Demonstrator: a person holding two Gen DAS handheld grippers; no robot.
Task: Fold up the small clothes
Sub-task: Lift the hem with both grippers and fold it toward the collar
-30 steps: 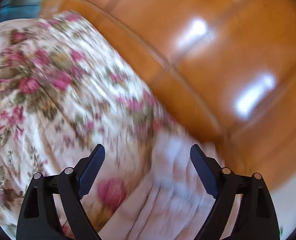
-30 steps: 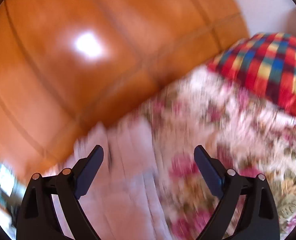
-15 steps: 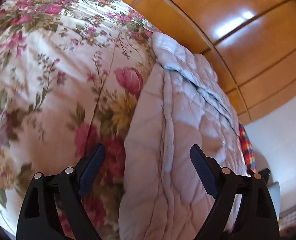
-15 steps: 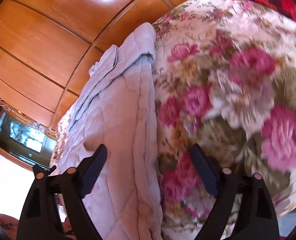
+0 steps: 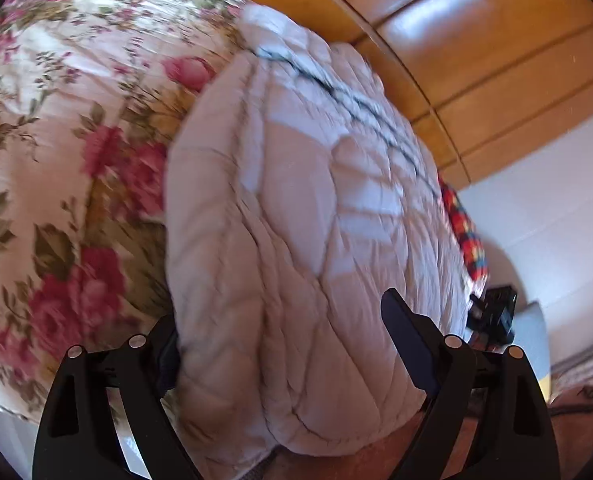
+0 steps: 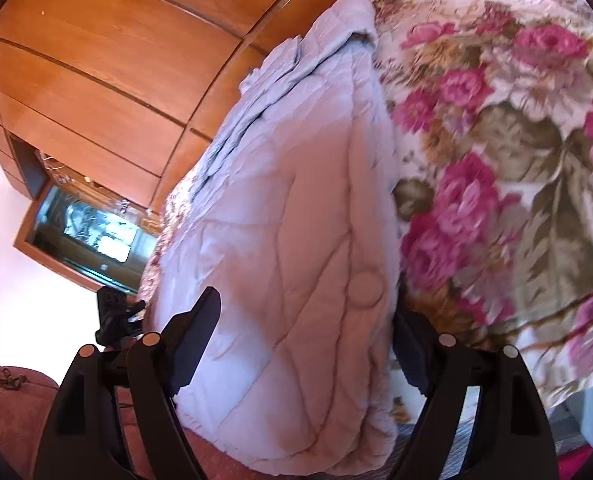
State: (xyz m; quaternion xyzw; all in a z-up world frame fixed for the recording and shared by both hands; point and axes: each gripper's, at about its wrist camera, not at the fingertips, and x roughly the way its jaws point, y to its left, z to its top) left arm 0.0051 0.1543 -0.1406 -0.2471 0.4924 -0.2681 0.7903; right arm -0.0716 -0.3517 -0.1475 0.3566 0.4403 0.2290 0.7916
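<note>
One pale quilted garment, padded and wrinkled, is laid lengthwise on the flowered bedspread. It is straddled near its near end by the left gripper and right gripper, both spread, the right's jaws having just been narrowing.

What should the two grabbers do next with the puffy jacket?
Probably close both sets of jaws on the puffy jacket. Its near edge already sits between the open jaws of the left gripper and the right gripper, on the flowery bedspread, so a pinch would let them lift and fold it.
</note>
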